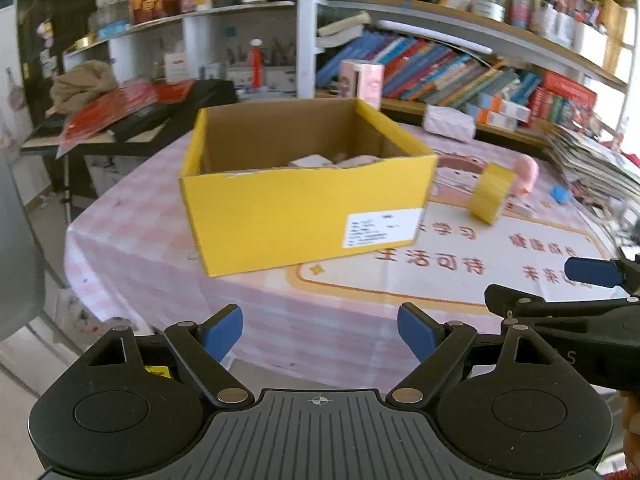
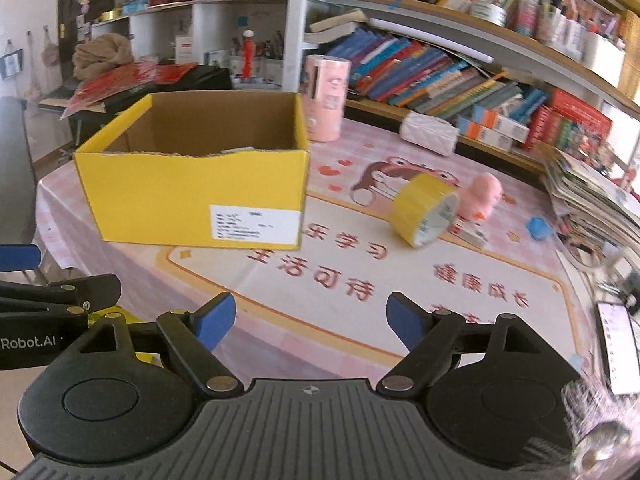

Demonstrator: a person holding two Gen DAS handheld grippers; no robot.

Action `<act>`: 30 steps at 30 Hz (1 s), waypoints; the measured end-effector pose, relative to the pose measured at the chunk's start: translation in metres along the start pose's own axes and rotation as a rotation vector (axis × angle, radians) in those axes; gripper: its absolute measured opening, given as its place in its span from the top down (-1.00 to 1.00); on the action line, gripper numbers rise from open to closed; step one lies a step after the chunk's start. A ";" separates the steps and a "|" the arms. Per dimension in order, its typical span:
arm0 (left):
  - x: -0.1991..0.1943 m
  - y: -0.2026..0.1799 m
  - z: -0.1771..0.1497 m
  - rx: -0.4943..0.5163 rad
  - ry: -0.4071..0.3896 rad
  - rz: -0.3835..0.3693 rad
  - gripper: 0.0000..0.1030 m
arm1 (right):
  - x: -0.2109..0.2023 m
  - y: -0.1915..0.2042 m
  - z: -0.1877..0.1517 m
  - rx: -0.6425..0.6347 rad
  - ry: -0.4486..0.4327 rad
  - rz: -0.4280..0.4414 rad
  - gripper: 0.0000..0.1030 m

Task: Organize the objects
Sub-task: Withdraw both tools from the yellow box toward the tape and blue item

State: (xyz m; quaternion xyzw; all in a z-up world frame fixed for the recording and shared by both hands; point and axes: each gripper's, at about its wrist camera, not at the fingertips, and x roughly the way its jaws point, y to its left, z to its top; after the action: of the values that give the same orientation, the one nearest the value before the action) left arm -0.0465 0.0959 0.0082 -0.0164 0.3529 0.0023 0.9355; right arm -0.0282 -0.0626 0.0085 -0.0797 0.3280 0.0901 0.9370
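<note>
Fingers (image 2: pixel 404 322) on both grippers are standing wide and empty. Right gripper (image 2: pixel 310 322) is facing yellow tape roll (image 2: pixel 424 210) mid-desk; recommend straddling its rim squarely before boxing (image 2: pixel 192 196).

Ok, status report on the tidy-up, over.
Left gripper and right gripper open, both empty. Yellow box on table, some items inside. Tape roll, pink toy, blue piece not yet boxed. Path clear.

One yellow box (image 2: pixel 192 196), one tape roll (image 2: pixel 424 210), one pink toy (image 2: pixel 482 196).
</note>
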 end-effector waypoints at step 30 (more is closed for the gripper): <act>0.021 -0.077 0.014 0.154 0.012 -0.200 -0.70 | -0.019 -0.070 -0.024 0.145 0.033 -0.206 -0.65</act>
State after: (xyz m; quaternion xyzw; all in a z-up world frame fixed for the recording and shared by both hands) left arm -0.0204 0.0197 0.0065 0.0203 0.3540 -0.1184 0.9275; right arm -0.0418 -0.1376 0.0085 -0.0465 0.3389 -0.0321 0.9391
